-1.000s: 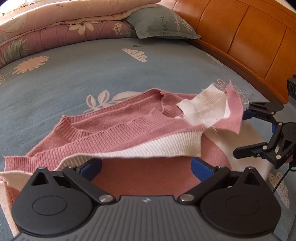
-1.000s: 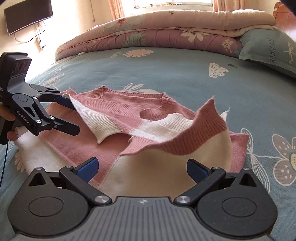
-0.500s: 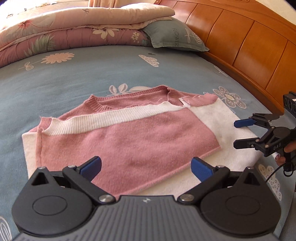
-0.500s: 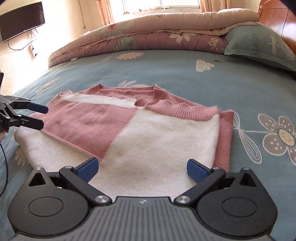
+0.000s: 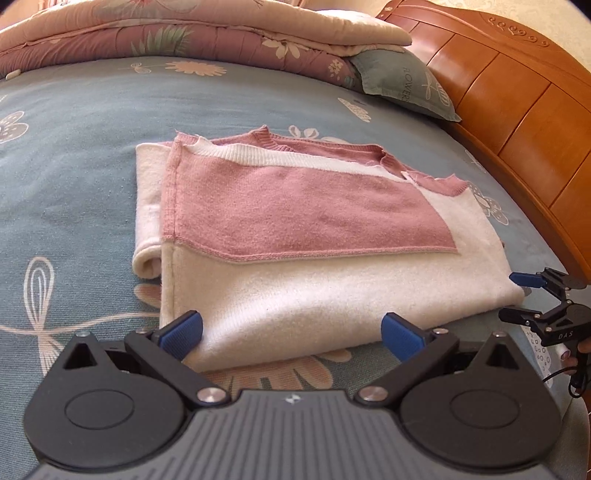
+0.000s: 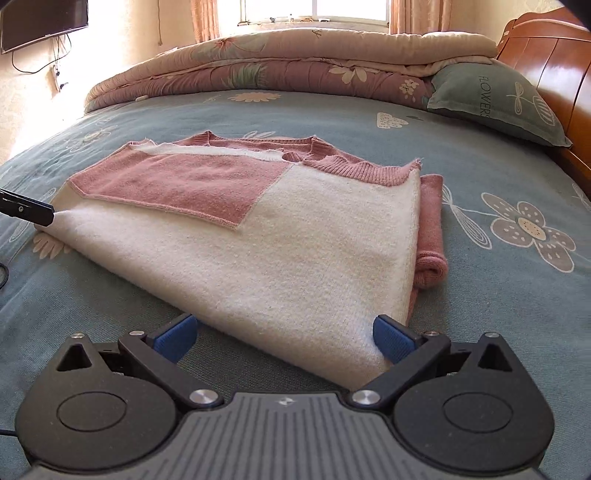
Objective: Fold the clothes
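Note:
A pink and cream knitted sweater (image 5: 303, 236) lies folded flat on the blue bed cover; it also shows in the right wrist view (image 6: 280, 236). My left gripper (image 5: 291, 332) is open and empty at the near cream edge of the sweater. My right gripper (image 6: 284, 336) is open and empty, its jaws on either side of the near cream corner. The right gripper also shows at the right edge of the left wrist view (image 5: 532, 299), just off the sweater's corner. A tip of the left gripper's fingers (image 6: 26, 212) shows at the left edge of the right wrist view.
The blue flowered bed cover (image 5: 74, 155) spreads all round the sweater. A folded pink quilt (image 6: 295, 62) and a grey-green pillow (image 6: 495, 99) lie at the far end. The wooden headboard (image 5: 517, 110) runs along the right. A television (image 6: 40, 22) hangs on the far left wall.
Both grippers let go of the raised sweater edges, and the sweater dropped flat into its fold. Both grippers then drew back to the near edge, open and empty.

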Tool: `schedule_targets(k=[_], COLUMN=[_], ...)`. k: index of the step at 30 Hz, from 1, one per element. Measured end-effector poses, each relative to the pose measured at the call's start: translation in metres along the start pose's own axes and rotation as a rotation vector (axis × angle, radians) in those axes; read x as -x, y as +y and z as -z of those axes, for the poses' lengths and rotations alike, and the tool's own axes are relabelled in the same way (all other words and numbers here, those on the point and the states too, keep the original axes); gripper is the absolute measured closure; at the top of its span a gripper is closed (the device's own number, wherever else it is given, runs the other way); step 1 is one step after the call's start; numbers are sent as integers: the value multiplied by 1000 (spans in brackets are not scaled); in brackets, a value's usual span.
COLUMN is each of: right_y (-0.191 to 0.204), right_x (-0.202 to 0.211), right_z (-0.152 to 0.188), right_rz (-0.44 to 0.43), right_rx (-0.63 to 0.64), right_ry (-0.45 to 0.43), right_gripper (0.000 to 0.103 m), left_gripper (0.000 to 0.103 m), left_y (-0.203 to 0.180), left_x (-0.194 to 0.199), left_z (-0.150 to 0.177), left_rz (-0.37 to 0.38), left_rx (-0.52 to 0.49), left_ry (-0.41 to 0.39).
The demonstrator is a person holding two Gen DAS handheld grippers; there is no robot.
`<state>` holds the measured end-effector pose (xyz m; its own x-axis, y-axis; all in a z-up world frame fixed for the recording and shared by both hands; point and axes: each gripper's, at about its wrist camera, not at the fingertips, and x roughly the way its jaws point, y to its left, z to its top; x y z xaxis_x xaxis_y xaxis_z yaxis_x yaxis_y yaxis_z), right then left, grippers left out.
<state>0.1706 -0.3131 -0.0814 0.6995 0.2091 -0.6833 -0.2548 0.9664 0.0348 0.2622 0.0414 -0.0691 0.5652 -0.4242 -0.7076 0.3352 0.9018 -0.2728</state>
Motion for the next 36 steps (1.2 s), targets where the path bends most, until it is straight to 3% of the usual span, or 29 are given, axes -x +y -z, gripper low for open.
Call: schedule_targets(k=[3,5,8,13,16,20,23,26,28,32,36], right_y=[-5,-10,-16,-11,-15,-15,-18,-17,-17,-15,1], right_x=[5,2,-11,-5,-10,-6,3,8,11,17,0], right_z=[-9,-13,-9,4,10,11,10,0,-7,-20,-34], right_rz=[-3,-6,22,60,68,67,65,-27,-88,-211,-377], right_rx=[-59,-106,-142,-103,-164,-198,-201,-237,-261,-308,-334], right_ry=[-43,-60,-13,-8,7,8,8,-17,-34,-68,-64], right_gripper=[0,0,0,0,0,0,0,0,0,0,0], left_gripper=[1,1,1,1,1,2,2,2,2,1,1], left_y=[-4,-7,-3,8,5,17,26,30,29,20,20], left_x=[5,1,-7,8,3,-31,-25,-3,5,-1,-24], left_z=[-5,-9,-10,-14,-31,-42,-47,-56,-55,-39,-23], left_rz=[6,-29,-109,-44,9,-42,-15,21,105,261,317], left_rx=[-24,-48,-36,11,-2,28,51,85,123,186,286], left_ry=[-36,-43,-15,-78,-112,-27,-32,-55,-38,34,96])
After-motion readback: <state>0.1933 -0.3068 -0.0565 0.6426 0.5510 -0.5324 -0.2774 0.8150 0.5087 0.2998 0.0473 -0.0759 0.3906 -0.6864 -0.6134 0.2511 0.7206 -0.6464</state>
